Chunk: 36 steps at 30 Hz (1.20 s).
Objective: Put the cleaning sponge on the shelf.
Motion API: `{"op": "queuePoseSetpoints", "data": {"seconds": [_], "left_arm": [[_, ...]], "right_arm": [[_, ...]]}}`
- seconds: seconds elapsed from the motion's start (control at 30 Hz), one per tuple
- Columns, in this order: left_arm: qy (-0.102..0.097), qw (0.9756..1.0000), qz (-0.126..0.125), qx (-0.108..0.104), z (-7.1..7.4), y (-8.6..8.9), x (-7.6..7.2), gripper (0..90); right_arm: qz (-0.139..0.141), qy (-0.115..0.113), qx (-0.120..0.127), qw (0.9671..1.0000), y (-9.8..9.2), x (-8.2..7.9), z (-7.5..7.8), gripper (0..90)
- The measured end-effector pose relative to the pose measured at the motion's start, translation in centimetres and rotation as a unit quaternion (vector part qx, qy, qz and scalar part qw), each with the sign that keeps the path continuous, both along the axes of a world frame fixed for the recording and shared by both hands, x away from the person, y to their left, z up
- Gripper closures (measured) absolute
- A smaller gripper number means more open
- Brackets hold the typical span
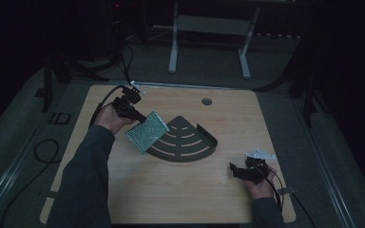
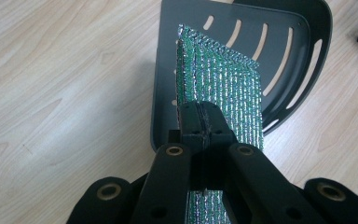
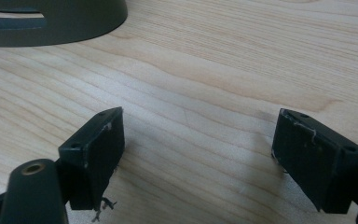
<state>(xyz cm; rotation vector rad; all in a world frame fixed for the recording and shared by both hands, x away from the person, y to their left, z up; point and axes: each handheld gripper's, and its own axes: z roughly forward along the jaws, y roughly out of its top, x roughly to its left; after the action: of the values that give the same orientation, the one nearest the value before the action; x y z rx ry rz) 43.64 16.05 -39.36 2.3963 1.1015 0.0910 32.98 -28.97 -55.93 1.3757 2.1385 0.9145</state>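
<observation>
1. One container sits on the worktop (image 1: pixel 171 199): a dark grey quarter-round tray (image 1: pixel 190 142) with curved slots in its floor and a raised rim along the arc. Nothing lies flat in it; the pad's lower corner hangs over its left part, and whether it touches the floor I cannot tell.
2. Left tongs (image 2: pixel 200 122) are pinched narrow on a green scouring pad (image 1: pixel 147 131), gripping its near edge.
3. That pad (image 2: pixel 223 88) is a thin rectangle, green with silvery glints in fine rows, held tilted on edge above the tray's (image 2: pixel 307 56) left side, near the middle of the worktop.
4. Right tongs (image 3: pixel 198 149) stand wide apart with bare wood between them, low over the worktop's near right part, well apart from the pad.
5. Room light is dim in the high view, so the right tongs (image 1: pixel 240 171) are hard to read there; the pad's near end is hidden behind the left tongs' arms.
</observation>
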Motion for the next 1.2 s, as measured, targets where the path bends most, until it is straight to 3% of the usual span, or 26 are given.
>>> {"op": "queuePoseSetpoints", "data": {"seconds": [1.2], "left_arm": [[-0.002,0.9998,0.016,-0.009,-1.8,-1.9,2.5,90.0]], "right_arm": [[0.000,0.000,0.000,1.0000,0.0,0.0,0.0,16.4]]}}
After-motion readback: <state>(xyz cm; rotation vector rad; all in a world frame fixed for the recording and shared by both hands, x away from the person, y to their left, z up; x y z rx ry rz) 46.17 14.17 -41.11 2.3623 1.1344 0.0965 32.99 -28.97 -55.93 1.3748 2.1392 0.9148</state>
